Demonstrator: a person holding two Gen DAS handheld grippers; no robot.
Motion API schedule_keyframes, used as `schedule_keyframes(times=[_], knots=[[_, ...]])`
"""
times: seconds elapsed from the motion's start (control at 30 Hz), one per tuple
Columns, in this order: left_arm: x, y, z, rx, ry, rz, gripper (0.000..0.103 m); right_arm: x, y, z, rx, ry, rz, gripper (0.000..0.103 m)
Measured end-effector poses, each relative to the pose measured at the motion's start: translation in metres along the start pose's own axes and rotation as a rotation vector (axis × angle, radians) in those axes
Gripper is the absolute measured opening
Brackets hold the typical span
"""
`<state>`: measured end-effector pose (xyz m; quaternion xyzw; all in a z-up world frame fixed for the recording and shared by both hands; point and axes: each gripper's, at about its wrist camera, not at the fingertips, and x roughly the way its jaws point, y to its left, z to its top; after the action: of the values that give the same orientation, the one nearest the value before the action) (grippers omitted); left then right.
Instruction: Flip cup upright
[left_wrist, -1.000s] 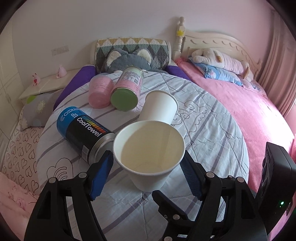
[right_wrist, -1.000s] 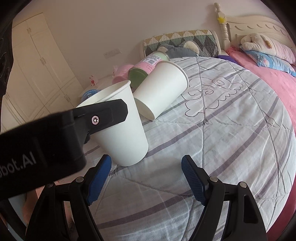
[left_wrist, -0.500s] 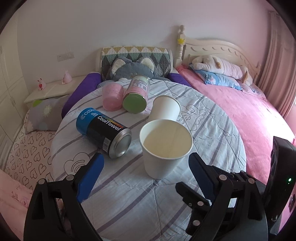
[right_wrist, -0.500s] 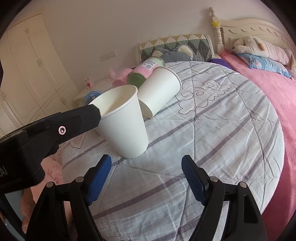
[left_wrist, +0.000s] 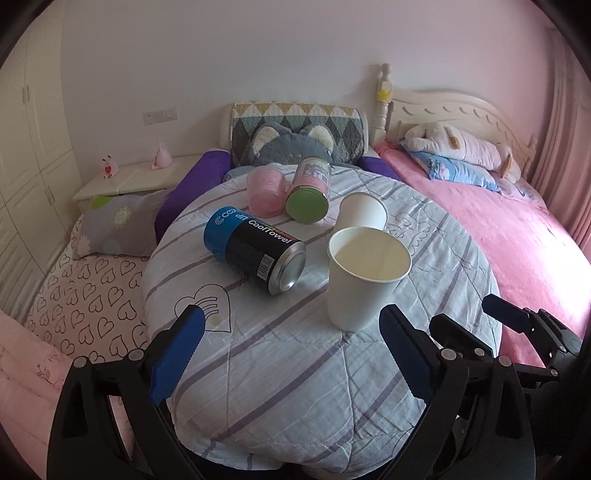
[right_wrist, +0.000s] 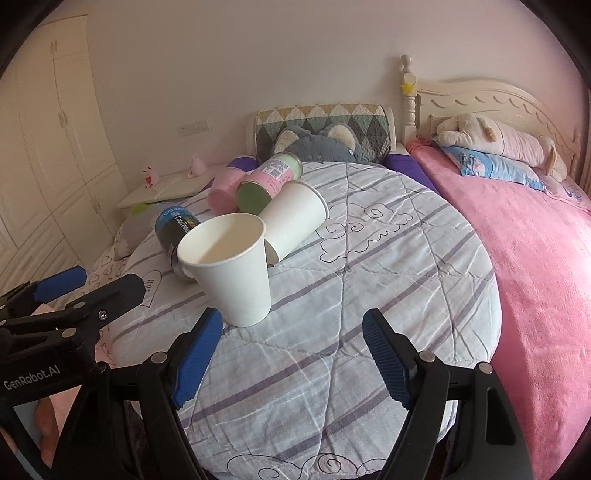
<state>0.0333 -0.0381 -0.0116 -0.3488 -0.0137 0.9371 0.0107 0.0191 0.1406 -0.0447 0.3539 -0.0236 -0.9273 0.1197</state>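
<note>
A white paper cup (left_wrist: 364, 280) is standing upright near the middle of the round quilted table (left_wrist: 295, 387), with both grippers held spread and empty.

The cup is sitting on its narrow base with its open mouth facing up, plain white outside and cream inside, leaning a little on the soft cover. A second paper cup (right_wrist: 293, 219) is lying on its side just behind it, mouth toward the first. A blue and black can (left_wrist: 255, 249) is lying beside the upright cup, toward the table's left edge; a pink cup (left_wrist: 266, 190) and a green-lidded tin (left_wrist: 308, 194) are lying near the far edge. The left gripper (left_wrist: 290, 354) is hovering wide apart in front of the cup, touching nothing. The right gripper (right_wrist: 291, 360) is likewise gaping, empty, at the near edge.
</note>
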Motion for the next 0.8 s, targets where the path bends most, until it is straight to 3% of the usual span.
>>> schedule_keyframes(times=[0.37,0.8], knots=[[-0.019,0.002,-0.006,0.005,-0.043,0.016,0.098,-0.014,-0.001,-0.003,0.003,-0.024,-0.068,0.080],[-0.022,-0.002,-0.011,0.029,-0.060,0.041,0.099,-0.031,-0.004,-0.005,0.013,-0.070,-0.088,0.080]])
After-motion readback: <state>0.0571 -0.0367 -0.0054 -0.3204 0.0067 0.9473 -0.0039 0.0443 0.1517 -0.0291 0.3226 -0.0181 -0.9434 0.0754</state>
